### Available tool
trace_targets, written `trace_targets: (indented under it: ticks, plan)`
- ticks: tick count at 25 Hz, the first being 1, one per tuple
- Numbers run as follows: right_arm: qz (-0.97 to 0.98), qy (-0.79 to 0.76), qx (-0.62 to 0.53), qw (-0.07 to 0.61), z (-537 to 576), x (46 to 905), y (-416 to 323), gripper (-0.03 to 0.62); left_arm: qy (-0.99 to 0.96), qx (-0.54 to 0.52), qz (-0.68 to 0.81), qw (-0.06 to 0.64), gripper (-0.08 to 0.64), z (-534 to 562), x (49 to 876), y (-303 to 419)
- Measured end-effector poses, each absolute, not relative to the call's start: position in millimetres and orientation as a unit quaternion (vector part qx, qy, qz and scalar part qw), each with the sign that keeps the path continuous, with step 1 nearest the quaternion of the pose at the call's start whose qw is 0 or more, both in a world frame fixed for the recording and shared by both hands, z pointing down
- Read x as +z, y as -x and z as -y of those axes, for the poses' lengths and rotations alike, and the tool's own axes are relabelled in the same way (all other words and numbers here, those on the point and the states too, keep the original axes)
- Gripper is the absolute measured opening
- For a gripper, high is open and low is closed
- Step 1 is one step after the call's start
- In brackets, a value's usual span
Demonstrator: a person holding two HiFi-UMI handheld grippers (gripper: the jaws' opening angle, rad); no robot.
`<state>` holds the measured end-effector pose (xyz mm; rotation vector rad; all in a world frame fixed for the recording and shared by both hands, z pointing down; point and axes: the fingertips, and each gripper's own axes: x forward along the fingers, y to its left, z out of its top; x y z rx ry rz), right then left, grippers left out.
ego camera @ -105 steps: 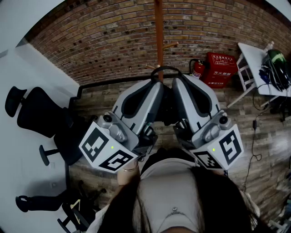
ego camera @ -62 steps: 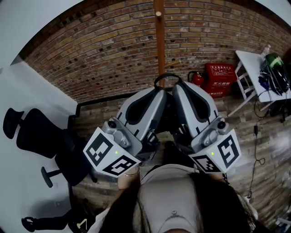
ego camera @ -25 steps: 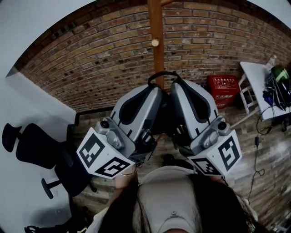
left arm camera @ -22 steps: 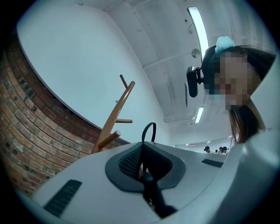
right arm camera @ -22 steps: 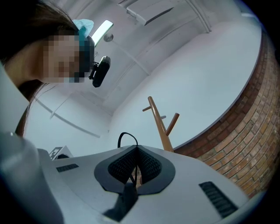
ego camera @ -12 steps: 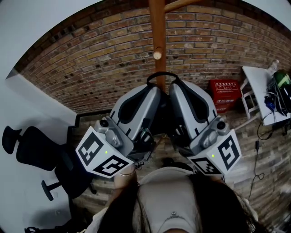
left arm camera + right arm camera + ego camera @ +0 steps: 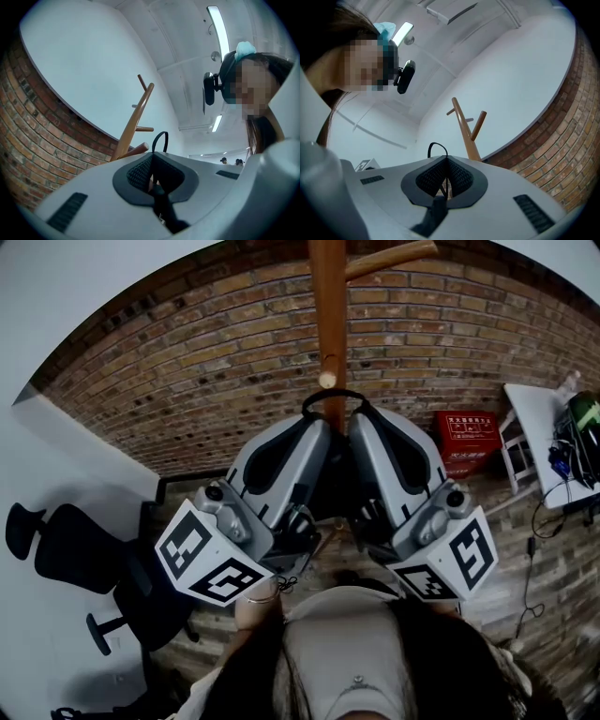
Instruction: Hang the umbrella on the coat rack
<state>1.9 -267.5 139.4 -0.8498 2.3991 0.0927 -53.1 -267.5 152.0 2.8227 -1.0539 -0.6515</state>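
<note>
- My left gripper and right gripper stand side by side in the middle of the head view, tips pointing to the upper part of the frame.
- Both have their jaws pressed together on the thin black hanging loop of the umbrella. In each gripper view the ribbed pads meet on the dark strap and the loop rises above them.
- The rest of the umbrella is hidden under the two gripper bodies, so I cannot say how it hangs.
- The change is in the tall brown wooden coat rack. Over the last seconds its short round-ended peg came from the top edge of the head view down to just above the loop.
- In the same time the red brick wall filled more of the frame and less floor shows. The grippers kept the same closed pose.
- I read this as the lifting being nearly complete: the loop is now at the height of the peg.
- The loop is not yet over the peg. In the left gripper view the peg end lies just to the left of the loop, not through it.
- I judge that the next move is a small push forward and up to pass the loop over the peg tip, and only then to open the jaws.
</note>
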Motion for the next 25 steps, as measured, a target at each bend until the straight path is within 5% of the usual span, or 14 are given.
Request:
trace_targets:
  ticks: [25]
  plan:
    - [-0.905,0.316,-0.014,0.284,322.9,157.8,4.7,0.035,-0.909,-0.196,0.357,0.085,0.011,322.2,171.3,57.8]
